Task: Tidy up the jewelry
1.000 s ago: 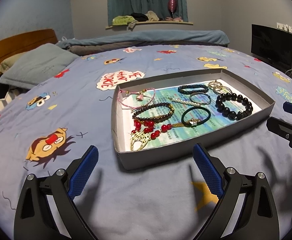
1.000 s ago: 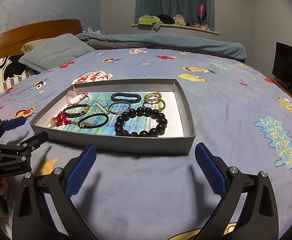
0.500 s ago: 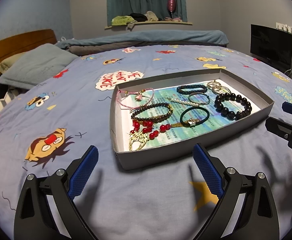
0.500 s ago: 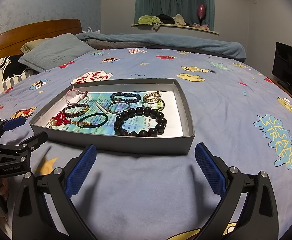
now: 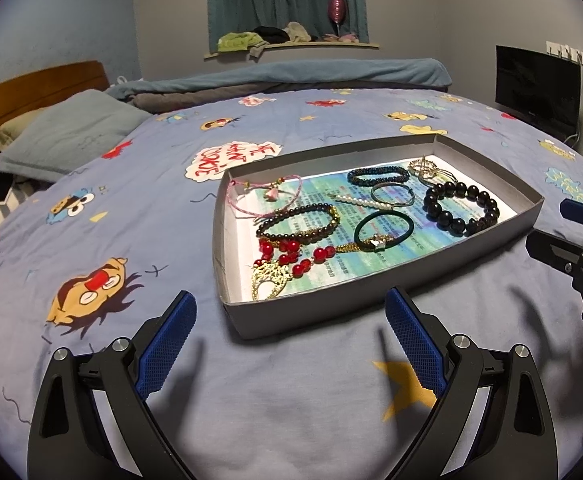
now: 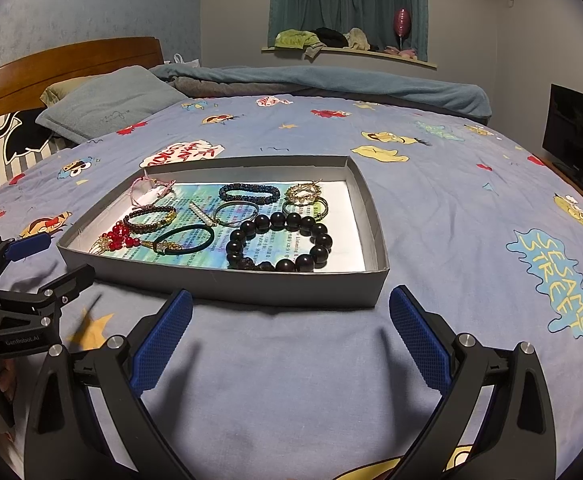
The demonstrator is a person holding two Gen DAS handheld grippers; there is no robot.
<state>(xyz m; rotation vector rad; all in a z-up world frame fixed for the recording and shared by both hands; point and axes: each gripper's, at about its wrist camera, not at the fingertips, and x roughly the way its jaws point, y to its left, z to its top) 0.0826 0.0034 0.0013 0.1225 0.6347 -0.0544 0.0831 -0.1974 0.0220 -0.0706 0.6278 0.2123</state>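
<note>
While the jewelry is lying spread in the tray [image 6: 227, 284] on the bed [image 6: 431, 208], the black bead bracelet [image 6: 279, 242] is sitting straight ahead of the right gripper [image 6: 289, 338], nearer it than the left gripper [image 5: 287, 338]. Both are hovering short of the tray, jaws spread wide, gripping nothing.

Left gripper [image 5: 287, 328] hangs wide open, empty, at lower frame above the cartoon bedsheet [image 5: 291, 392]. Grey tray [image 5: 391, 292], centre-right, holds a black bead bracelet [image 5: 460, 209], red bead necklace [image 5: 287, 256] and dark hair tie [image 5: 383, 229]. Right gripper [image 5: 559, 228] at right edge, fingers parted.
</note>
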